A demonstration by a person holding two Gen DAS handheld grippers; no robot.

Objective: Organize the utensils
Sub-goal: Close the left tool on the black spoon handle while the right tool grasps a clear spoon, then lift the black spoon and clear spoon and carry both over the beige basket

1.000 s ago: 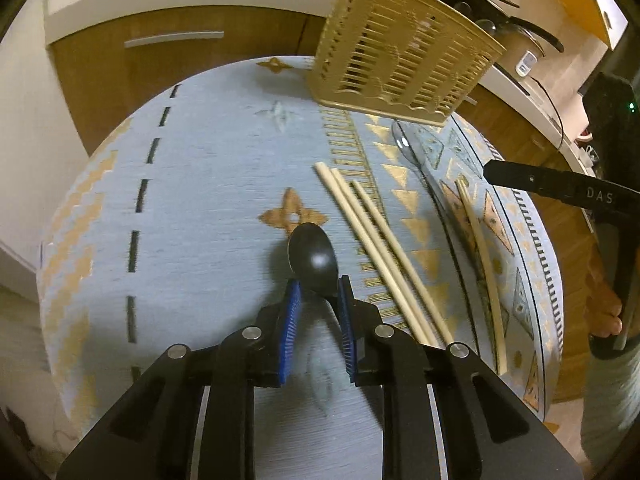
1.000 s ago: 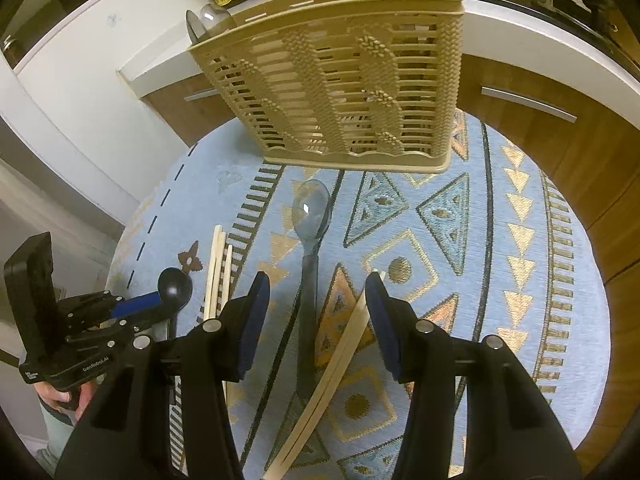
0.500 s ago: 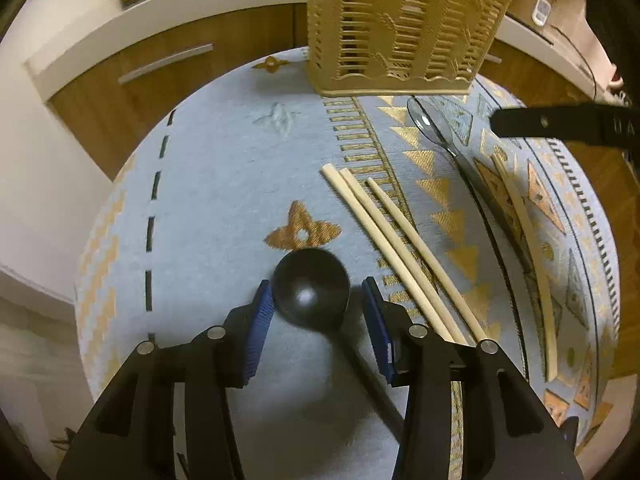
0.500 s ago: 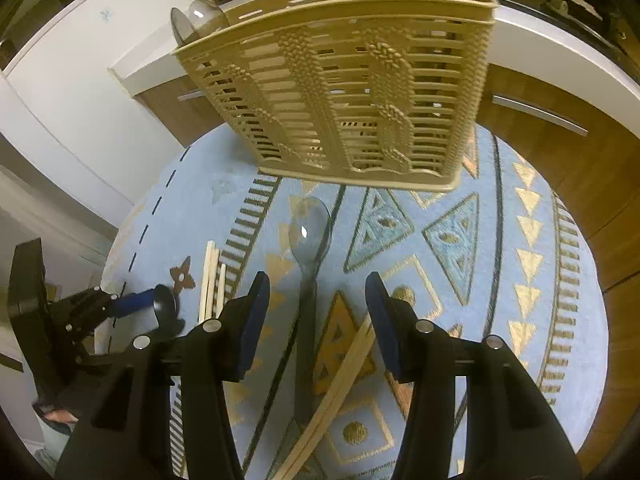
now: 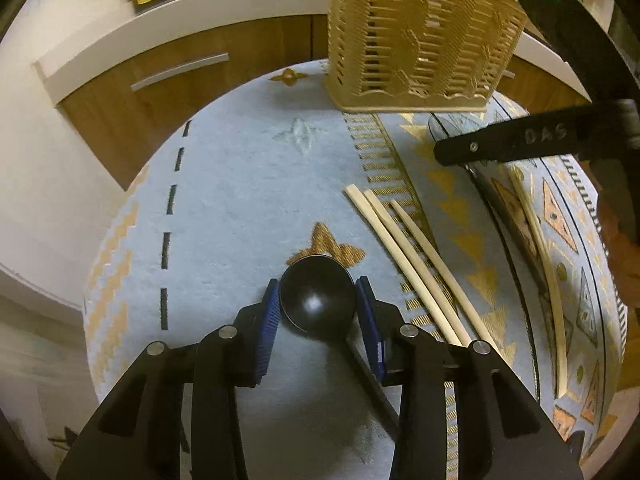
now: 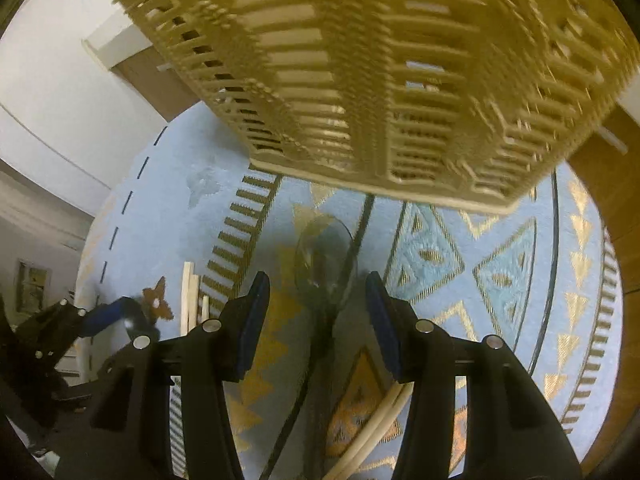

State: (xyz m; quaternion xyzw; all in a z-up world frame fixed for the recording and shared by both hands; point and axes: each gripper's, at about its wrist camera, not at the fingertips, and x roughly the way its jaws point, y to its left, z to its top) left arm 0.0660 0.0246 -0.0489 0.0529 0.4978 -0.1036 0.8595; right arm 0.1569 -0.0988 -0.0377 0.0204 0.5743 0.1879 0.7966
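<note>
— Black spoon (image 5: pixel 318 300) first: where does it lie?

— On the blue patterned cloth (image 5: pixel 240 200), bowl up and away from me, its handle running back and to the right under my left gripper (image 5: pixel 319 312). My left jaws have just been closing again; the blue pads (image 5: pixel 270 320) now sit at either side of the bowl, right against its rim, though I cannot tell whether they truly press it.

— And your right side?

— My right gripper (image 6: pixel 318 322) hangs over the clear spoon (image 6: pixel 325 264). That one points its bowl toward the tan slotted basket (image 6: pixel 380 80) standing at the far edge of the cloth, handle coming straight back between my pads. The jaws stand half wide and touch nothing.

— Anything else lying about?

— Three pale chopsticks (image 5: pixel 408 252) side by side just right of the black spoon, slanting from far-left to near-right. A fourth stick (image 5: pixel 544 264) lies well apart, further right, beside the clear spoon.
</note>
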